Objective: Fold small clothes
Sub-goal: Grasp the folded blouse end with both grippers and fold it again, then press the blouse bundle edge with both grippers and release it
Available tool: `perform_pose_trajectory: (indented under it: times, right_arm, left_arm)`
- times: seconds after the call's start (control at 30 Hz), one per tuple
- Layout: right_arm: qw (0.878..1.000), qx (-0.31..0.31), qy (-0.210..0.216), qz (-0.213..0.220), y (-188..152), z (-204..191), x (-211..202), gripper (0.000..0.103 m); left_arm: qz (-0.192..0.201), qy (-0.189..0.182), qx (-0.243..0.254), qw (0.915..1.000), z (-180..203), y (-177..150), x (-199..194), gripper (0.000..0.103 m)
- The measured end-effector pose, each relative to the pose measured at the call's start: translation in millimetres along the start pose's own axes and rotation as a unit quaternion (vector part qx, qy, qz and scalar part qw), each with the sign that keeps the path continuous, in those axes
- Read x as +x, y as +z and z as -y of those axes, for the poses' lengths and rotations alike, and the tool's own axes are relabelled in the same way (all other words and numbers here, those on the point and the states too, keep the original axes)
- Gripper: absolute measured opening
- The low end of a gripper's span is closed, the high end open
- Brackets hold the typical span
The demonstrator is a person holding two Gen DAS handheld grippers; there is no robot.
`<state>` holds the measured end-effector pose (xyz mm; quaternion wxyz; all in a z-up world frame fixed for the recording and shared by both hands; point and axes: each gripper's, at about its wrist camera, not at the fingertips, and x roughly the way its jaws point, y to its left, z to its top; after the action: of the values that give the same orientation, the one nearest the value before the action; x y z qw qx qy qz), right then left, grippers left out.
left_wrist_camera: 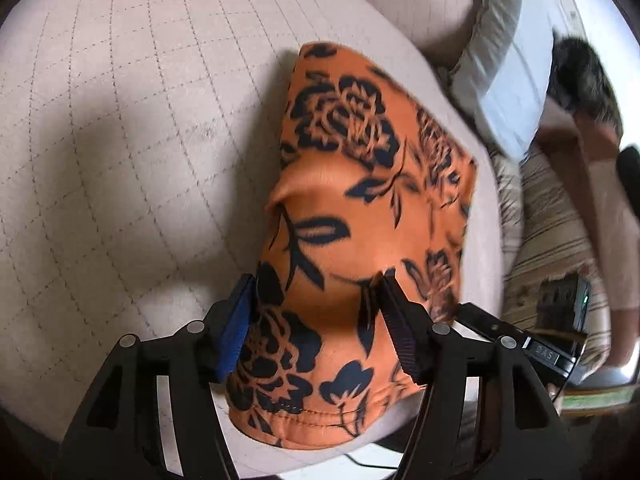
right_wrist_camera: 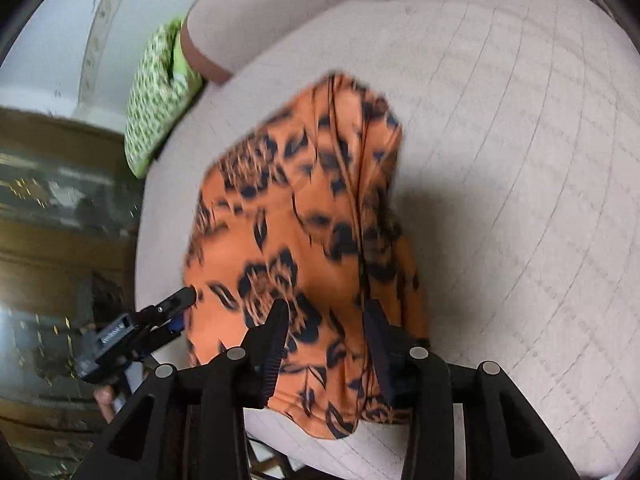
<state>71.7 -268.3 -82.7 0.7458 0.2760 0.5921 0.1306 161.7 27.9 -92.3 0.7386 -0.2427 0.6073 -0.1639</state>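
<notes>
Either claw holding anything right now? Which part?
Nothing looks held. The left claw and right claw stand open over the near hem end of the orange floral garment, which lies on the cushion.

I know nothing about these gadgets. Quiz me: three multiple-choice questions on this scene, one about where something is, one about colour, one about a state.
1. Where does the floral garment lie?
A. on the quilted cushion
B. on a wooden floor
C. in a basket

2. What colours is the garment?
A. white and red
B. orange with black flowers
C. plain blue

3. How do the left gripper jaws stand?
A. pressed flat together
B. apart, with the cloth between them
C. around a cup

Answers: 1 A, beige quilting surrounds the cloth. 2 B, both views show black blooms on orange. 3 B, a clear gap with fabric separates the fingers.
</notes>
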Motion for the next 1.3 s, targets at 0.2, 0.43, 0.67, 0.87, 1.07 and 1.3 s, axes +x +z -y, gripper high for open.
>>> perform_pose_trajectory:
  times: [0.2, 0.43, 0.67, 0.87, 1.07, 1.3]
  right_arm:
    - [1.0, -0.024, -0.01, -0.005, 1.9, -2.3, -4.8, 0.006]
    - [0.994, -0.003, -0.092, -0.051, 6.0, 24.5, 26.4, 0.005]
    - [0.99, -0.035, -0.122, -0.059, 15.6, 7.7, 36.7, 0.007]
    - [0.998, -0.001, -0.047, -0.037, 27.9, 21.2, 9.2, 0.019]
    - [0.997, 0.002, -0.05, -0.052, 26.7, 17.5, 14.6, 0.055]
    - [0.995, 0.01, -0.017, -0.102, 22.2, 31.3, 35.5, 0.055]
  left_arm:
    - [-0.025, -0.017, -0.008, 0.9995, -8.9, -0.8, 10.8, 0.066]
    - [-0.066, -0.04, -0.02, 0.9968, -18.5, -2.8, 14.7, 0.071]
    - [-0.072, -0.029, -0.016, 0.9969, -13.6, -4.6, 7.5, 0.071]
    - [-0.078, -0.025, -0.014, 0.9966, -13.1, -10.0, 12.7, 0.072]
    - [-0.081, -0.012, 0.003, 0.9967, -0.8, -16.3, 21.7, 0.072]
    - [-0.077, 0.022, 0.054, 0.9953, 18.8, -26.0, 29.0, 0.072]
